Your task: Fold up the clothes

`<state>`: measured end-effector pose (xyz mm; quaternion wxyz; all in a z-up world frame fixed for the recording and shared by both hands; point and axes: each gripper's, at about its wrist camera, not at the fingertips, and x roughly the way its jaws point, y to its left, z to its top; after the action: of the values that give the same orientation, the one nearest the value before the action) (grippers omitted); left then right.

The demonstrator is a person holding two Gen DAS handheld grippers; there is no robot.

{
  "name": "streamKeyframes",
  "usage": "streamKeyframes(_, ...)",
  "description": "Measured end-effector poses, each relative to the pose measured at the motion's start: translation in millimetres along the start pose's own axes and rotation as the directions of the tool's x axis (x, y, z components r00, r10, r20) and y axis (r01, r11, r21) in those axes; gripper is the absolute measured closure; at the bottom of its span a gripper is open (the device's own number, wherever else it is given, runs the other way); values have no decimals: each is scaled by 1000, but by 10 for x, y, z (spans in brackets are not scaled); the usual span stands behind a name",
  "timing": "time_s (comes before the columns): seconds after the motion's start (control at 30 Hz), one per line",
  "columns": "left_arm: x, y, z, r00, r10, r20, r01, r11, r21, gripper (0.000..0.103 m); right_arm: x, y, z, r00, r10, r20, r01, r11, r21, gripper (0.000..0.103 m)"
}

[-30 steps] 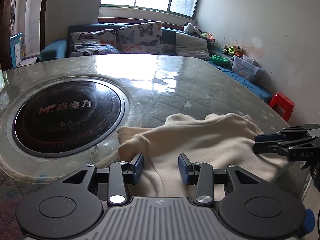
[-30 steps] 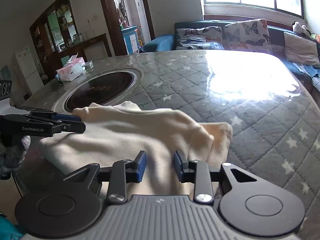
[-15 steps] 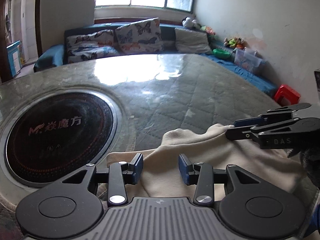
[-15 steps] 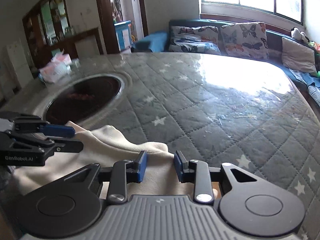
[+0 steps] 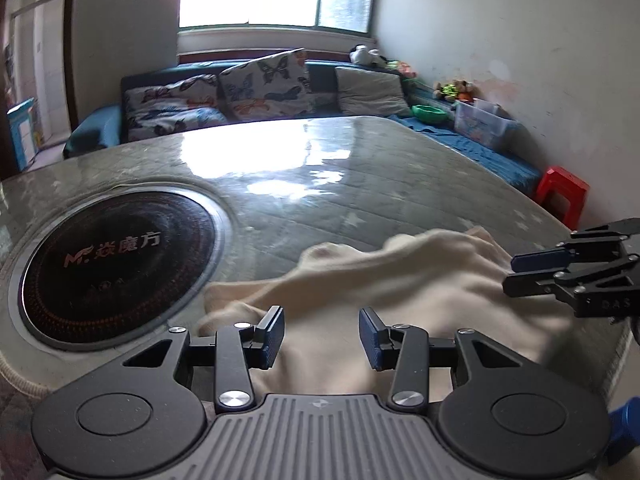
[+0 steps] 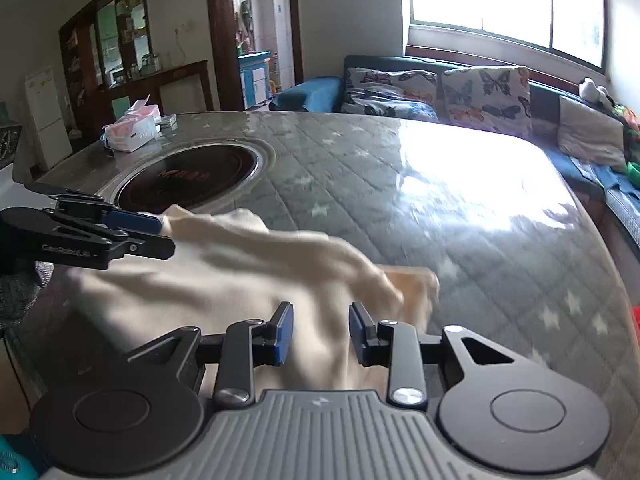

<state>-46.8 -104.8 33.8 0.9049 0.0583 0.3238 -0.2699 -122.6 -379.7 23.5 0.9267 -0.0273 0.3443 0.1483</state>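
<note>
Left gripper point(image 5: 321, 334): black linkage arms, blue ribbed pads point(image 5: 273, 333), silver screw heads, grey ribbed housing with two round black discs. White "GenRobot.AI" lettering on its side (seen from the right wrist view). Right gripper point(image 6: 320, 334): same build; side lettering partly readable, "DAS". Grey knit glove point(image 6: 18, 292) on left hand.

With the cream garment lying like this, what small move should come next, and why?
Probably lower both and pinch the near edge. The left hand-held gripper and right hand-held gripper stand open over the rumpled cream garment, and neither appears to grip the cloth.
</note>
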Motion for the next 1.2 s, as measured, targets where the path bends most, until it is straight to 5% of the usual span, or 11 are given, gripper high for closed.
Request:
streamKeyframes(0.13,-5,-127,-112,1000,13,1,-13,998,61,59,-44,-38,-170,999,-44,-14,44,999,23,73)
streamKeyframes(0.8,17,-129,-169,999,44,12,-45,997,66,58,6,-77,-133,997,-71,7,71,997,32,64)
streamKeyframes(0.93,-33,-69,-157,998,66,19,-66,997,35,48,-53,12,-93,998,-60,30,60,998,8,52)
streamKeyframes(1.2,-133,51,-208,994,109,22,-109,994,-17,35,5,398,29,999,24,44,-19,995,-93,49)
